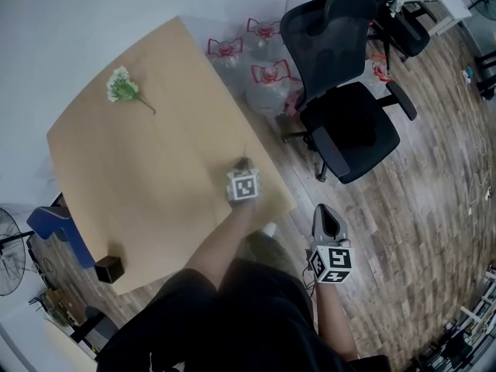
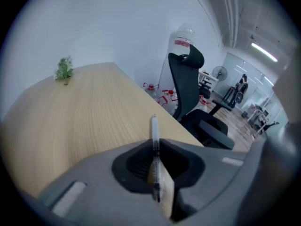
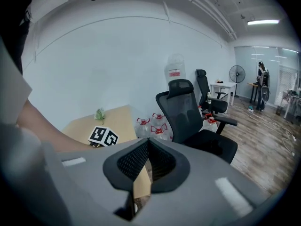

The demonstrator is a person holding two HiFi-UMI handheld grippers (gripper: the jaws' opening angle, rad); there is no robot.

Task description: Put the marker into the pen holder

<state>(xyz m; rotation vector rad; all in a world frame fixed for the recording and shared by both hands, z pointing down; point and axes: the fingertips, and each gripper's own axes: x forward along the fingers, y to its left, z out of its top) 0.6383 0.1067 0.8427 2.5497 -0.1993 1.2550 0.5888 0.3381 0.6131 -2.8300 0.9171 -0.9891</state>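
Left gripper [image 2: 154, 149] pinches a marker [image 2: 153, 130] over a wooden table [image 1: 155, 169].
Right gripper [image 3: 146, 146], jaws together and empty, hangs beside it; pen holder [image 1: 108, 269] at a corner.

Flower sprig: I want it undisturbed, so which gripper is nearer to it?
Left. The left gripper, pinching the marker, is over the table, across from the flower sprig; the right gripper is off the table, above the floor, farther away.

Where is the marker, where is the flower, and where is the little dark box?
marker [image 2: 154, 131], left gripper view, on its white barrel.
flower [image 1: 120, 85], head view, on the blossoms.
little dark box [image 1: 108, 269], head view, on its middle.
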